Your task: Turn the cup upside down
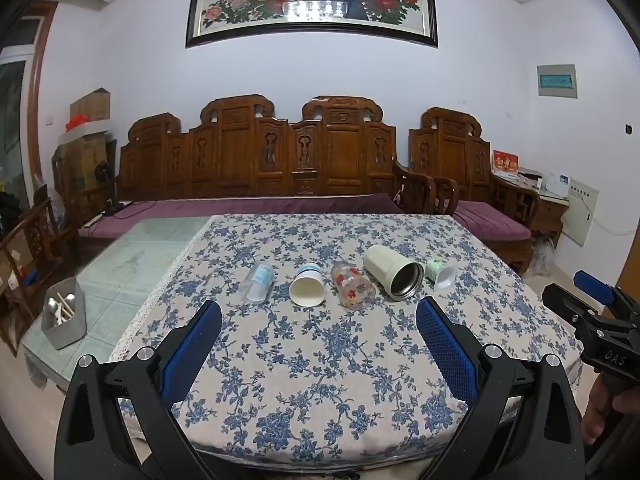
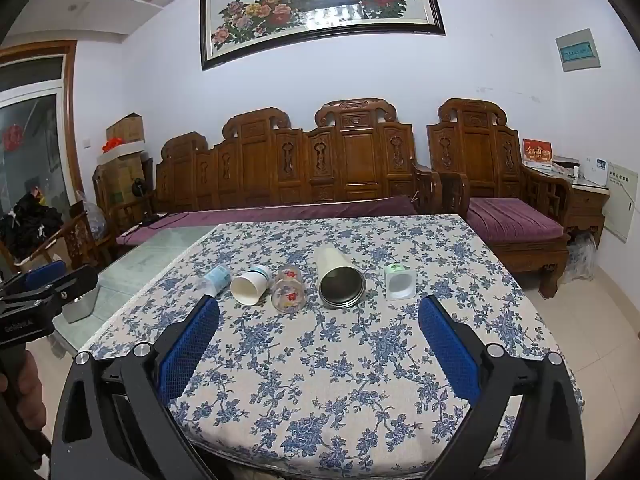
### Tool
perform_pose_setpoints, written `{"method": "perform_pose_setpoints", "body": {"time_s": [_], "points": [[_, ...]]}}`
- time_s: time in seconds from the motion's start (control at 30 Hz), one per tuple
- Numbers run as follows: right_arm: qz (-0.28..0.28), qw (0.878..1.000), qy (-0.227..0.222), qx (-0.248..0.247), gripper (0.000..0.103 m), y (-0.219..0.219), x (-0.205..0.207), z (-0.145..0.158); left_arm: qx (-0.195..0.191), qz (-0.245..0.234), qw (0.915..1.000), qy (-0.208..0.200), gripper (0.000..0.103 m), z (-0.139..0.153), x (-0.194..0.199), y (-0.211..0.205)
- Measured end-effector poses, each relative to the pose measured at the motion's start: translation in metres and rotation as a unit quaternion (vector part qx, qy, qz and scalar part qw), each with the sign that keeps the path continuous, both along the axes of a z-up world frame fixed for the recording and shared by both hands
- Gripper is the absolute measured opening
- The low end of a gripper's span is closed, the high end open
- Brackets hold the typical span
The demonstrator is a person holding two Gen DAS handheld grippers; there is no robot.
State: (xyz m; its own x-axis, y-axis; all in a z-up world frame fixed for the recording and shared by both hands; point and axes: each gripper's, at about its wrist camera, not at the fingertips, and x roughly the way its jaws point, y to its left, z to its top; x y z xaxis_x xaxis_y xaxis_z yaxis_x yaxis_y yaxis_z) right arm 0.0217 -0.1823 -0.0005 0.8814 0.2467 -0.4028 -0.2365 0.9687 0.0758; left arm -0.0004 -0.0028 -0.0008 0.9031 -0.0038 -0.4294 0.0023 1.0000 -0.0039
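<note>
Several cups lie on their sides in a row on the floral tablecloth (image 1: pixel 320 360), mouths toward me: a clear plastic cup (image 1: pixel 259 282) (image 2: pixel 216 278), a white paper cup (image 1: pixel 307 289) (image 2: pixel 250 285), a flowered glass (image 1: pixel 353 285) (image 2: pixel 289 289), a cream steel tumbler (image 1: pixel 394 272) (image 2: pixel 338 278) and a small white-green cup (image 1: pixel 440 274) (image 2: pixel 399 281). My left gripper (image 1: pixel 320 320) is open and empty, near the table's front. My right gripper (image 2: pixel 319 316) is open and empty, also short of the row. The right gripper shows at the left wrist view's right edge (image 1: pixel 592 304).
A grey holder with utensils (image 1: pixel 64 318) stands on the bare glass tabletop (image 1: pixel 132 264) to the left. A carved wooden sofa (image 1: pixel 256 160) and armchair (image 2: pixel 500 184) with purple cushions stand behind the table. Tiled floor (image 2: pixel 600 320) lies to the right.
</note>
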Motion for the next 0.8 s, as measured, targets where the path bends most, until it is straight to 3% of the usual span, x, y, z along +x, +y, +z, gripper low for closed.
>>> {"method": "perform_pose_setpoints", "body": {"time_s": [0.8], "points": [[0.001,1.000,-0.001,0.001,0.100,-0.0009,-0.0007,0.0008,0.000,0.000,1.0000,-0.001,0.094,0.0065,-0.0013,-0.0012]]}}
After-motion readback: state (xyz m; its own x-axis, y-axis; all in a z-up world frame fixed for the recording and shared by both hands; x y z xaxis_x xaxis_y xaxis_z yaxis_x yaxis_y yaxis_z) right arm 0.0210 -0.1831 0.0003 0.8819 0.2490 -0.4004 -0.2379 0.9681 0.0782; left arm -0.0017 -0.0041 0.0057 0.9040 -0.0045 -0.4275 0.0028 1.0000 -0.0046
